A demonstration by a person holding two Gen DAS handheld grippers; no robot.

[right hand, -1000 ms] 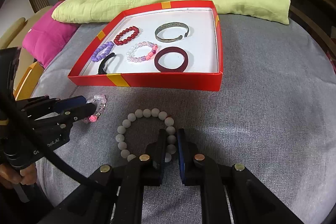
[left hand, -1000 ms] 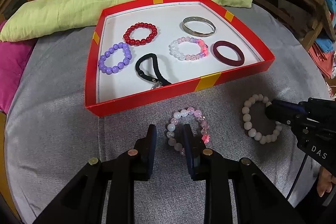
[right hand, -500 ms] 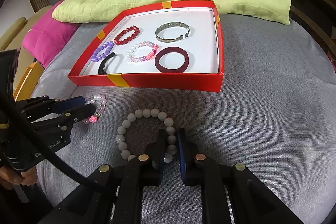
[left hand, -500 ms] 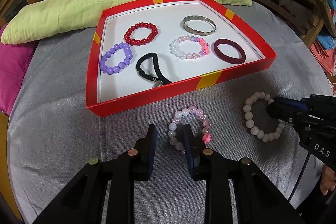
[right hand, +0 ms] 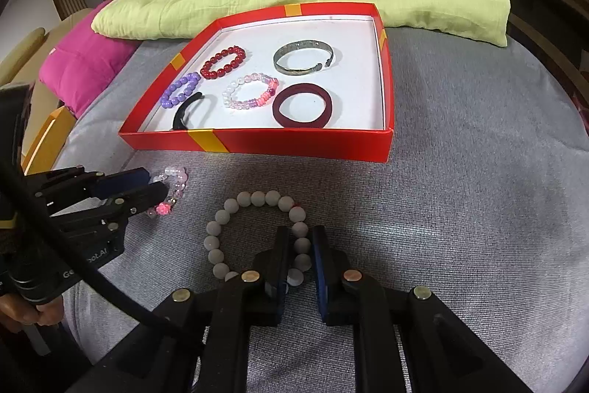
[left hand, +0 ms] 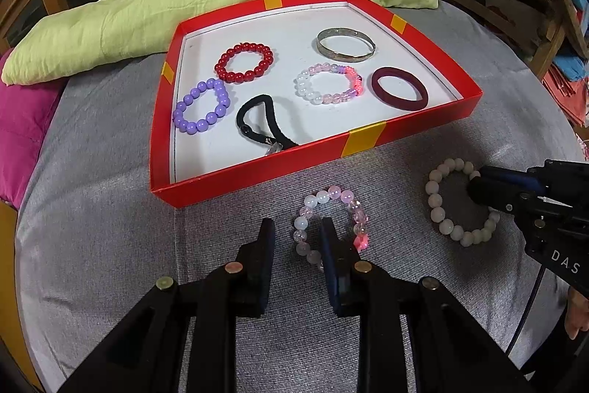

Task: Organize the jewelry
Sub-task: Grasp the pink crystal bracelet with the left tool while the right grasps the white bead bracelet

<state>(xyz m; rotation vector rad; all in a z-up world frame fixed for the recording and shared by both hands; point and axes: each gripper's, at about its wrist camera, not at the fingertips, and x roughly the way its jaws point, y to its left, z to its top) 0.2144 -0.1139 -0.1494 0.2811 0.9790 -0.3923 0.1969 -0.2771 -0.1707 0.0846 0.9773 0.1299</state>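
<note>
Two bracelets lie on the grey cushion top in front of the red tray (left hand: 257,168). The left gripper (left hand: 296,225) points down at the pink and clear bead bracelet (left hand: 333,194). Its jaws are closing, with the bracelet's left strand between them and a gap still showing beside the left finger. The right gripper (right hand: 299,232) is shut on the right strand of the white bead bracelet (right hand: 257,198), which still rests on the cushion. In the left wrist view, the right gripper (left hand: 478,185) reaches in from the right over the white bracelet (left hand: 434,201).
The tray holds a red bead bracelet (left hand: 244,61), a purple one (left hand: 200,105), a black hair tie (left hand: 257,124), a silver bangle (left hand: 346,45), a pink-white bracelet (left hand: 327,83) and a maroon band (left hand: 399,88). A green pillow (left hand: 184,6) lies behind it, a magenta cushion (left hand: 22,120) to the left.
</note>
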